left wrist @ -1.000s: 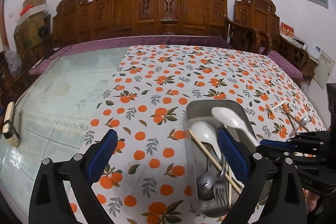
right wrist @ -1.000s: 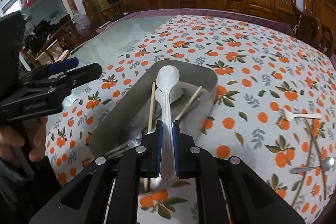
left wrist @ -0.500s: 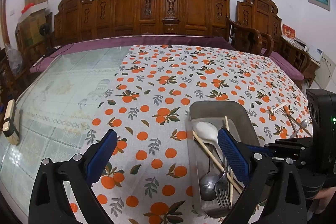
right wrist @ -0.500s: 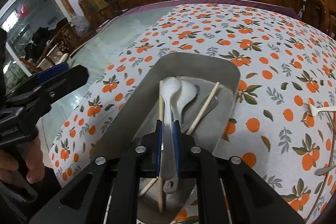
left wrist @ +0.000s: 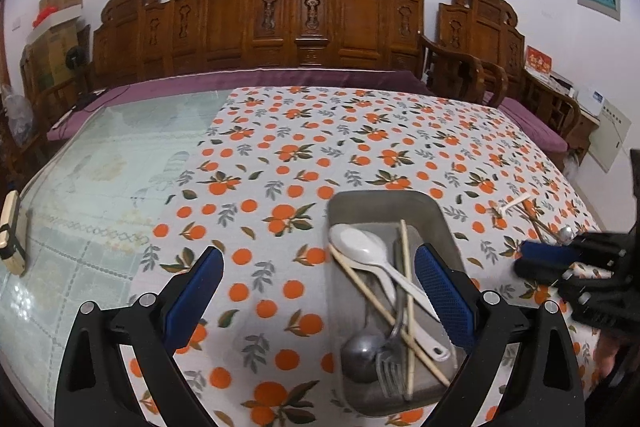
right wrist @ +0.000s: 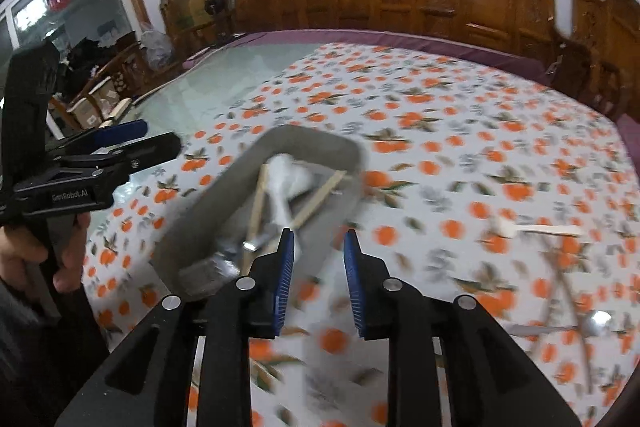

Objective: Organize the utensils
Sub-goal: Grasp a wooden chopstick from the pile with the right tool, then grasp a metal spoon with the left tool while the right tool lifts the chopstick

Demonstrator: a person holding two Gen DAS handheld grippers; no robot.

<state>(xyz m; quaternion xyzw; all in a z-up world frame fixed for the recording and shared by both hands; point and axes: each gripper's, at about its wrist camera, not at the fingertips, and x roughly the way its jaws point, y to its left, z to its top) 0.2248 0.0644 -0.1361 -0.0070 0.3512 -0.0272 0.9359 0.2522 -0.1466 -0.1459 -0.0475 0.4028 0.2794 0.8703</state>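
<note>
Left wrist view: the left gripper (left wrist: 318, 285) gapes wide, empty, over a metal tray (left wrist: 438, 213) holding two white spoons (left wrist: 362, 247), two chopsticks (left wrist: 406, 279), one metal spoon (left wrist: 360, 347) and one fork (left wrist: 390, 367).

Right wrist view: the right gripper (right wrist: 318, 269) is opening, nothing between its pads, just beside the tray (right wrist: 224, 203). One white fork (right wrist: 532, 229) and one metal spoon (right wrist: 584, 325) lie on the tablecloth (right wrist: 440, 131).
</note>
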